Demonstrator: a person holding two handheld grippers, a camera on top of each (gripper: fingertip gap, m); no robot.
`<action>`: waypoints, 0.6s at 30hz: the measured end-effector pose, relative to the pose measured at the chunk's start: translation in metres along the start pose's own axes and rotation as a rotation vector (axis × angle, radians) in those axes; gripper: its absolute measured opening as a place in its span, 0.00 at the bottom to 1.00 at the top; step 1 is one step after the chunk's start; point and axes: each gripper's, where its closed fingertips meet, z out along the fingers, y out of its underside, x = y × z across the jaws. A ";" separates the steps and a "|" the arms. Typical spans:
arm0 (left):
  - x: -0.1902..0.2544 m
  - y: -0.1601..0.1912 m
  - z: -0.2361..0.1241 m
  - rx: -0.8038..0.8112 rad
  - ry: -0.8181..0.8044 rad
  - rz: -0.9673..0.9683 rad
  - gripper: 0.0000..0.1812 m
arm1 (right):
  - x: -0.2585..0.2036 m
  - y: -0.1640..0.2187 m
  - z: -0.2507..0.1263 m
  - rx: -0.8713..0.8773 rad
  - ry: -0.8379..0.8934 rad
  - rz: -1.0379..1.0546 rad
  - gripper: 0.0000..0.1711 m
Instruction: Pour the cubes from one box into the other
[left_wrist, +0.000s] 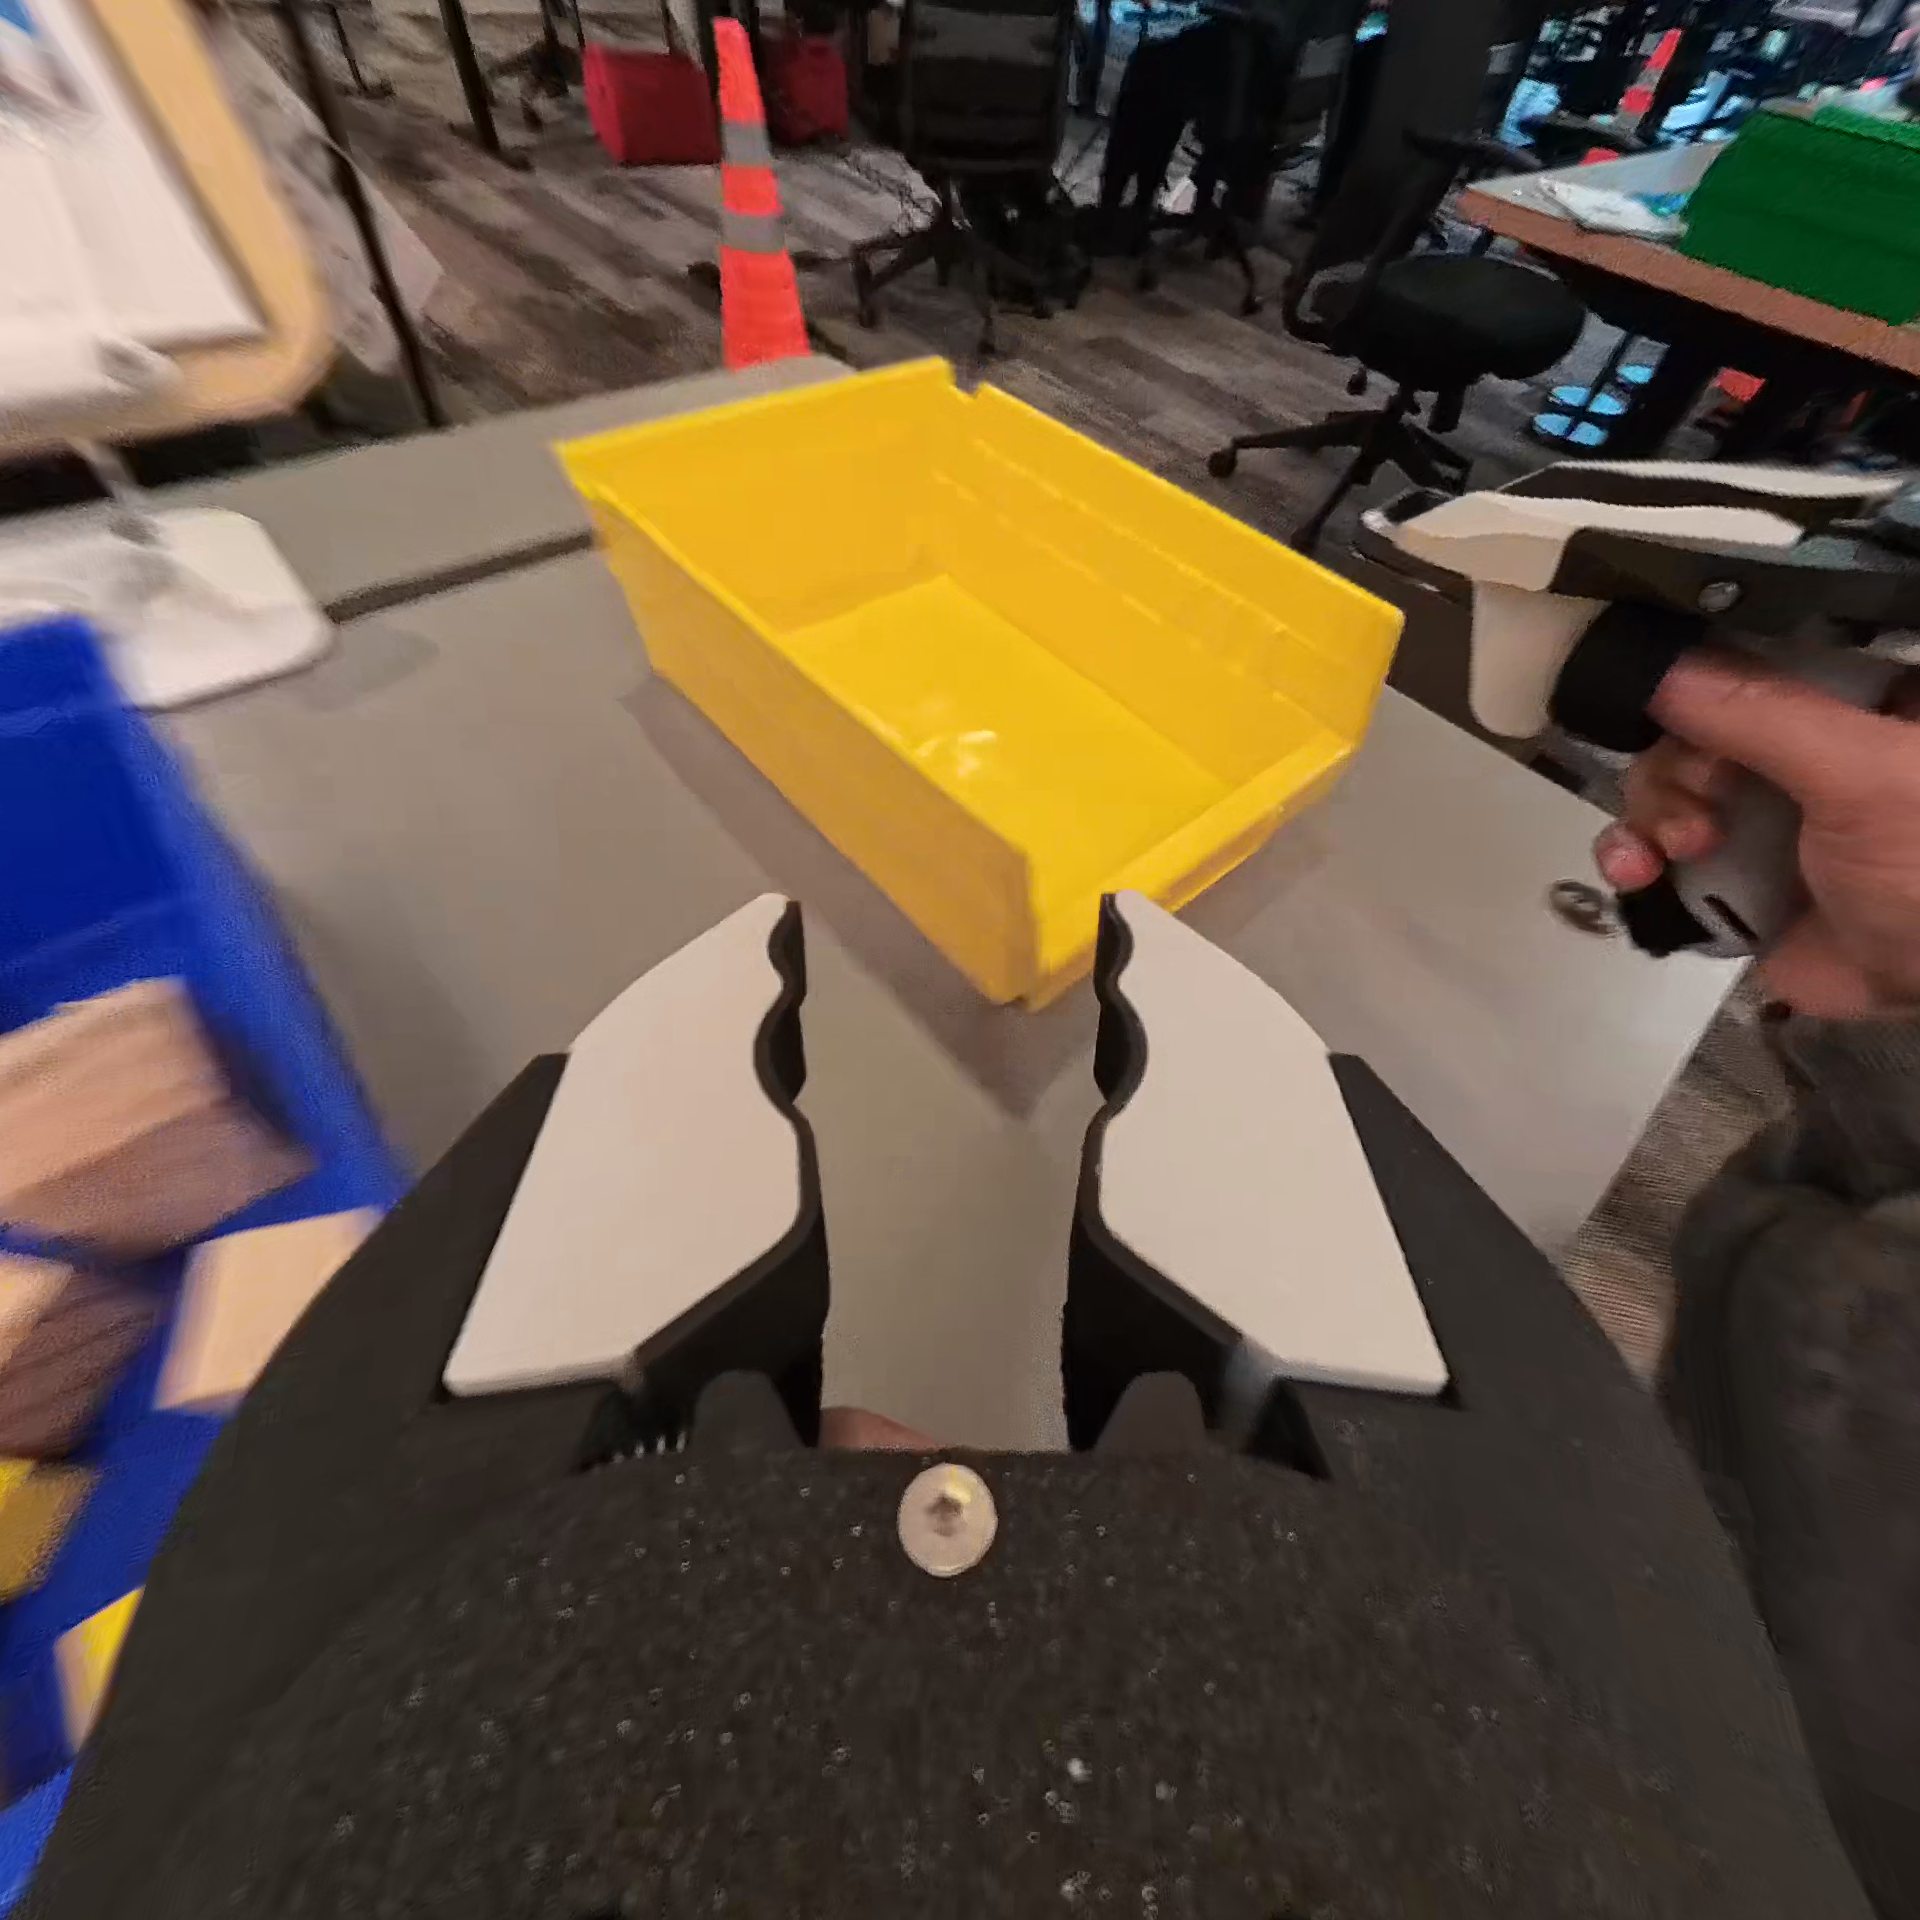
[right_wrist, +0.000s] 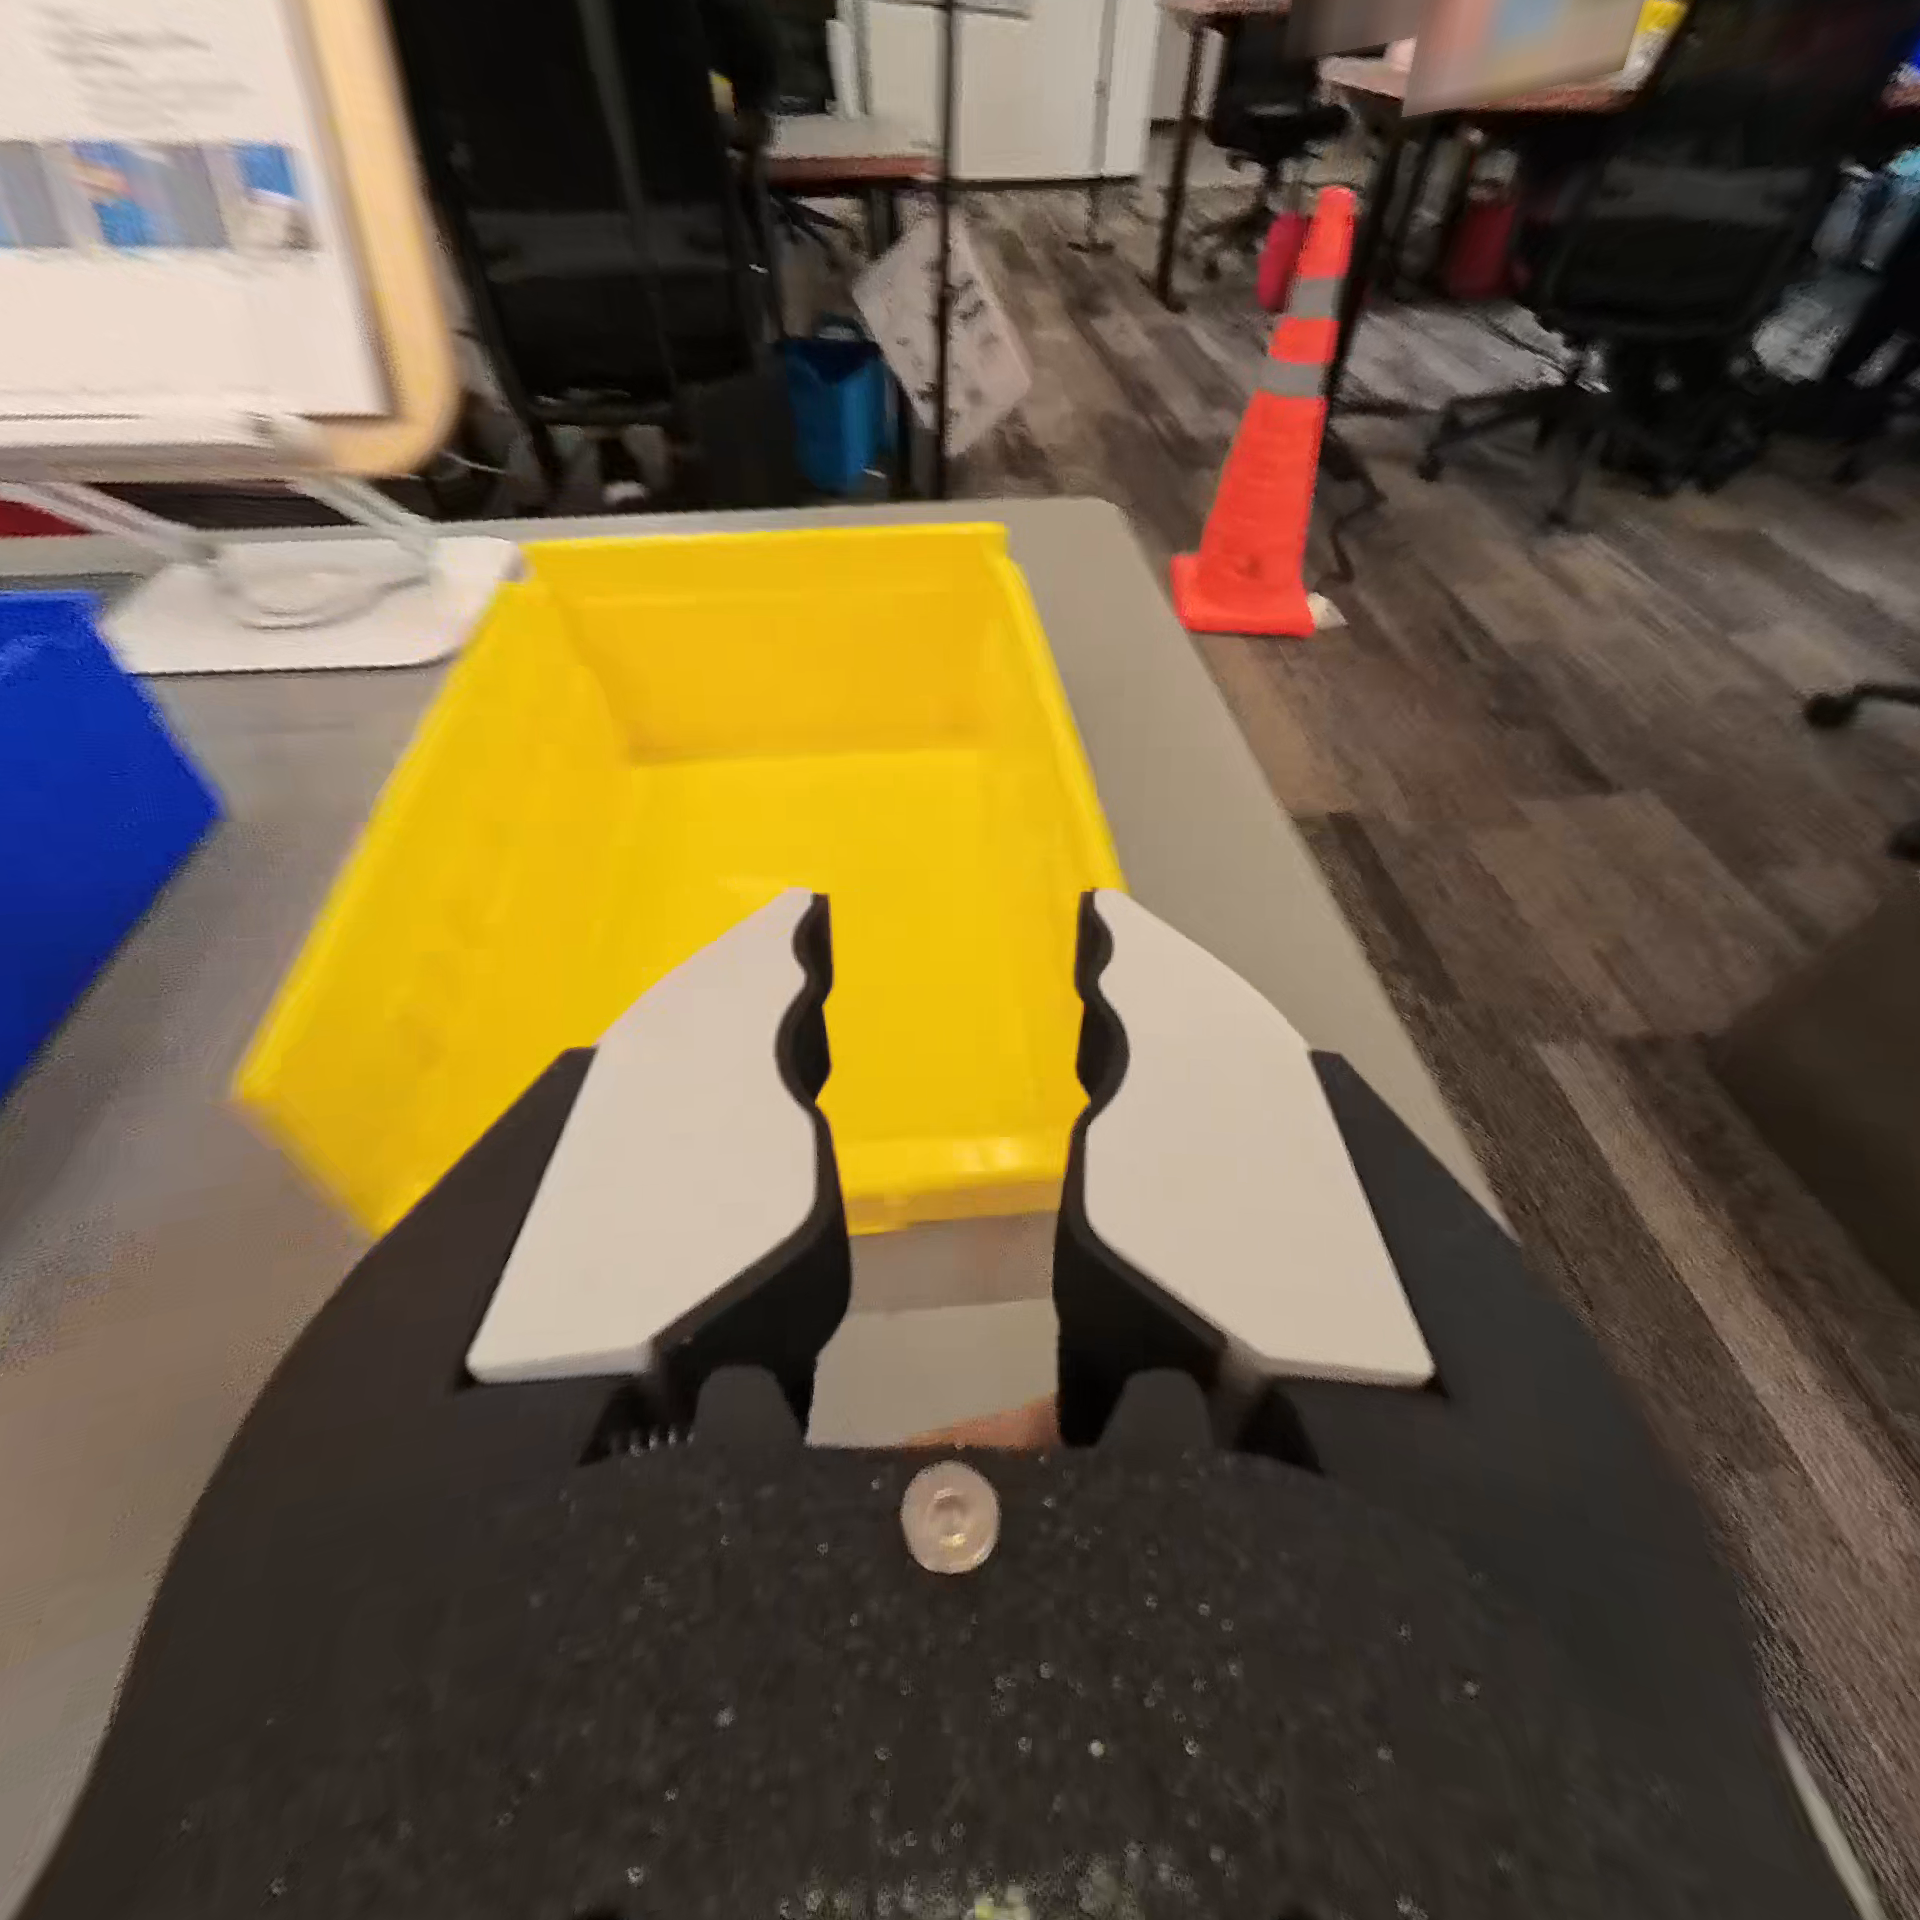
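Note:
An empty yellow box (left_wrist: 1039, 717) stands on the grey table (left_wrist: 468, 831); it fills the middle of the right wrist view (right_wrist: 499, 935). A blue box (left_wrist: 135, 914) with wooden cubes (left_wrist: 125, 1101) in it sits blurred at the left edge; its corner shows in the right wrist view (right_wrist: 73, 810). My left gripper (left_wrist: 951, 914) is open and empty, just short of the yellow box's near corner. My right gripper (right_wrist: 951, 909) is open and empty, over the yellow box's near low wall. The right gripper also shows at the right of the left wrist view (left_wrist: 1382, 520), held by a hand (left_wrist: 1787, 831).
A white monitor stand (right_wrist: 301, 603) and a screen (right_wrist: 187, 218) stand at the back left of the table. The table's right edge (right_wrist: 1299, 935) runs close beside the yellow box. An orange cone (right_wrist: 1278, 436) and office chairs (left_wrist: 1434, 343) stand on the floor beyond.

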 end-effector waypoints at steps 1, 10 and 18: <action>-0.019 -0.002 -0.019 0.020 -0.041 0.025 0.30 | -0.023 -0.006 -0.004 0.011 -0.044 -0.011 0.27; -0.220 0.048 -0.159 0.137 -0.529 -0.033 0.30 | -0.264 0.043 -0.020 -0.067 -0.499 0.075 0.37; -0.257 0.111 -0.131 -0.007 -0.494 -0.105 0.30 | -0.335 0.091 -0.007 -0.152 -0.311 -0.045 0.33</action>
